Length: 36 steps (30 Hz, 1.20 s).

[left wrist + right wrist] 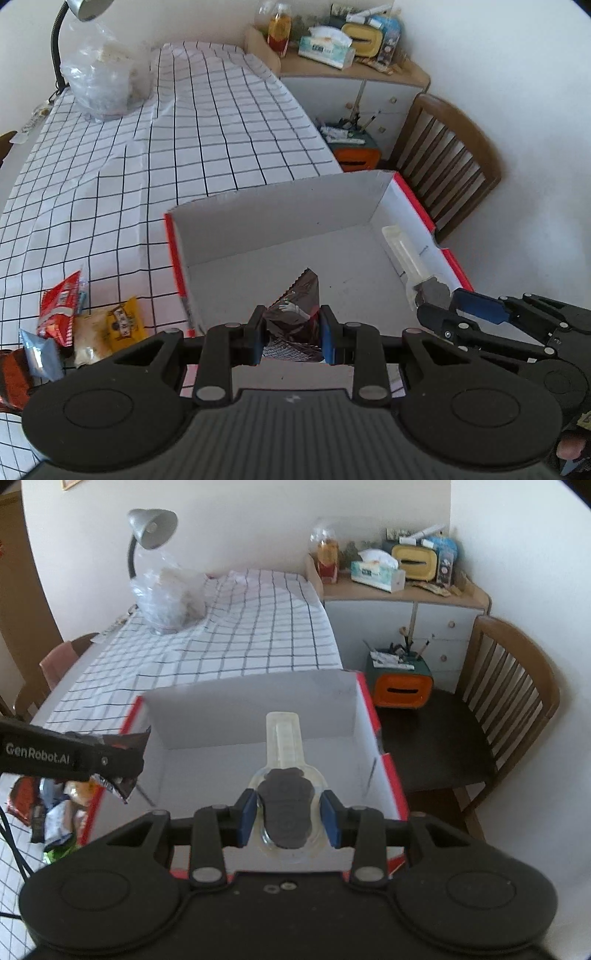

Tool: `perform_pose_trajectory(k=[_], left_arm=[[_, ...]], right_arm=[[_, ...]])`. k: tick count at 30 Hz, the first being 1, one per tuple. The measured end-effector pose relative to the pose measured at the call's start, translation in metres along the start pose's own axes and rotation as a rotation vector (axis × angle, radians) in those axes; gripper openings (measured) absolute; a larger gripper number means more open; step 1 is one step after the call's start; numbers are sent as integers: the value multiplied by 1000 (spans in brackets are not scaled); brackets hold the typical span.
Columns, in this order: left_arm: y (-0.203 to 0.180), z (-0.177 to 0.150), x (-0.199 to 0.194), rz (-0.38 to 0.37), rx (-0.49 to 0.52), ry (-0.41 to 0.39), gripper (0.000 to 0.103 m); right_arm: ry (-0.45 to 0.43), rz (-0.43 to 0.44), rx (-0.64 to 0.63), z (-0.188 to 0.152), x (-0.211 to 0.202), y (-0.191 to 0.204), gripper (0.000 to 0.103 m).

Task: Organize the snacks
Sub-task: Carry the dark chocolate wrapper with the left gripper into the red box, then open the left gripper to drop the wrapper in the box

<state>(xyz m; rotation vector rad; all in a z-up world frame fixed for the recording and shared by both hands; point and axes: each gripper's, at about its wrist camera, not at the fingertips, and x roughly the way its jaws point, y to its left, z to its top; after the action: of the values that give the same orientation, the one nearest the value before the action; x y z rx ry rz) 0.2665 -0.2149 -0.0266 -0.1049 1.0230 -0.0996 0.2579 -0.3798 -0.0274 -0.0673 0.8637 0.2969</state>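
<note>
— Checked tablecloth [221,122], left wrist view?
— Left gripper [293,332] clamps a dark snack packet [295,314] over the red-edged box [258,221].
— Right wrist view?
— Right gripper [288,814] squeezes a clear packet [284,760], probably a dark biscuit inside, above that box.

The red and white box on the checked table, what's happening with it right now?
A person is sorting snacks into the open red-edged white cardboard box. The left gripper is shut on a dark brown foil snack packet over the box's near edge. The right gripper holds a clear plastic blister pack with a dark round snack above the box. More snack packets wait on the checked tablecloth left of the box.
</note>
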Motion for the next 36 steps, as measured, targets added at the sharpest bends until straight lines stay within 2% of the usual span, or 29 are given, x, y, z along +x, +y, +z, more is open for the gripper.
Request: perform_pose_trajectory(k=[4,11,21,34,35,36], left_arm=[[-7,8,26,39,-18,46,28],[-15,16,67,97,-16,128,28],[-13,11,111,146,-12,241,29],[-8,5,117,147,-34,259,29],[-8,5,115,145,-34,255,32],[-7,4,114,144,-35,252,40]], right_arm=[[77,10,-3,5,28,-9,37],[162,24,-58,4,60,-9,37],[222,45,-109,-1,79,-7,37],[222,54,-83,-3,82,-14,37],[217,53,-81,-3,80,-14,37],[212,54,-79,-3,78,-15,37]])
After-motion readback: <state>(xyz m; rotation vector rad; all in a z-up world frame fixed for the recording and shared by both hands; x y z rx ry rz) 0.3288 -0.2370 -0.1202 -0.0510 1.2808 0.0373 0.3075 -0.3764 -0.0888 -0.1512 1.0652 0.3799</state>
